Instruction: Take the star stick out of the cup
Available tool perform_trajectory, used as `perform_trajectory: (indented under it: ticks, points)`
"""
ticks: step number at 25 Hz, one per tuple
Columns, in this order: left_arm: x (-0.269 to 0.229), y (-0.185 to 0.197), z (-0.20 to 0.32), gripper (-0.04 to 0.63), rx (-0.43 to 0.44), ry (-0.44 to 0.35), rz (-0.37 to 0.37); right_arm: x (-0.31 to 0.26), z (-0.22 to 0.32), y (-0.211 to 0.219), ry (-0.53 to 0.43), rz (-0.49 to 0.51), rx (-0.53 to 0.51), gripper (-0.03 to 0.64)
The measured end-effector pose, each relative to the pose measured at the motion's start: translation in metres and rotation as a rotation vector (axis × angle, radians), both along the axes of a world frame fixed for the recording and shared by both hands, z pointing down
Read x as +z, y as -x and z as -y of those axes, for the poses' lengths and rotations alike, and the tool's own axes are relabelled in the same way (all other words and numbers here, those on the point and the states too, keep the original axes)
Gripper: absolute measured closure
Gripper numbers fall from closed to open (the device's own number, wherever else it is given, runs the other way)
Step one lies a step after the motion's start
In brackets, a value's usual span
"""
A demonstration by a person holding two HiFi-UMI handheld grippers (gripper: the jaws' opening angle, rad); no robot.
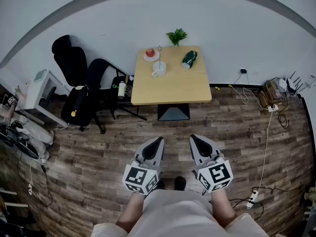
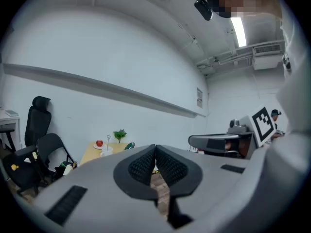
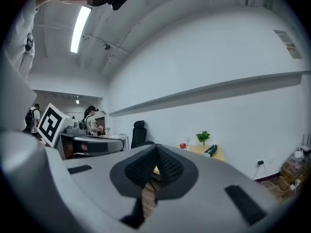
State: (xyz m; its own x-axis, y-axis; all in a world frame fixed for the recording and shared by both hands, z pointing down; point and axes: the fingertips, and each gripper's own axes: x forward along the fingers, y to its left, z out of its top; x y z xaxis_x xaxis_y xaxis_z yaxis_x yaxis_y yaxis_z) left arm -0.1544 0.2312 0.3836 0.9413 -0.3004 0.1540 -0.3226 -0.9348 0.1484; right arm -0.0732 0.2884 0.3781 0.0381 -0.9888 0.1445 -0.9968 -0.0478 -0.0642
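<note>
None of the task is done yet, as far as the views show. The star stick (image 1: pixel 159 55) stands upright in the white cup (image 1: pixel 158 69), its star tip above the rim. The cup sits near the far left part of the wooden surface (image 1: pixel 173 89). Just behind the cup is a red apple (image 1: pixel 150 52) on a small plate (image 1: pixel 152 58). A dark green object (image 1: pixel 189 59) lies to the right of the cup, and a small potted plant (image 1: pixel 177 36) sits at the back edge by the wall.

The person stands well apart from the surface, with a stretch of wood-plank floor (image 1: pixel 232 127) between. Both grippers are held low and close to the body. The left gripper (image 1: pixel 159 140) has its jaws pressed together with nothing between them, and its own view shows the ribbed pads meeting at the tip. The right gripper (image 1: pixel 193 138) is likewise closed and empty, its pads touching in its own view. Both point roughly toward the surface.

Everything is therefore left to do. The person has to walk up to the surface and bring one gripper over the cup with its jaws spread. The gripper then closes on the thin stick and lifts it clear of the rim. The stick looks slender, so the grasp probably calls for careful aim. The cup may tip or slide if the stick is pulled at a slant.
</note>
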Motion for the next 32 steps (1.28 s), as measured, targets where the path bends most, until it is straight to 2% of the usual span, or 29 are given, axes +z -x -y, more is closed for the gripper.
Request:
perform_trajectory:
  ticks: [4, 11, 15, 32]
  points:
    - [-0.009, 0.006, 0.007, 0.586, -0.036, -0.01, -0.004, -0.004, -0.012, -0.01, -0.001, -0.005, 0.006, 0.618]
    - [-0.008, 0.006, 0.004, 0.586, -0.069, 0.023, -0.012, 0.001, -0.022, -0.019, 0.001, 0.004, -0.008, 0.618]
    - [-0.005, 0.002, -0.003, 0.586, -0.07, 0.032, 0.002, 0.001, -0.025, -0.025, -0.015, 0.038, 0.001, 0.618]
    - [0.002, -0.015, -0.014, 0.584, -0.066, 0.034, 0.041, 0.012, -0.028, -0.041, 0.006, 0.057, -0.01, 0.618]
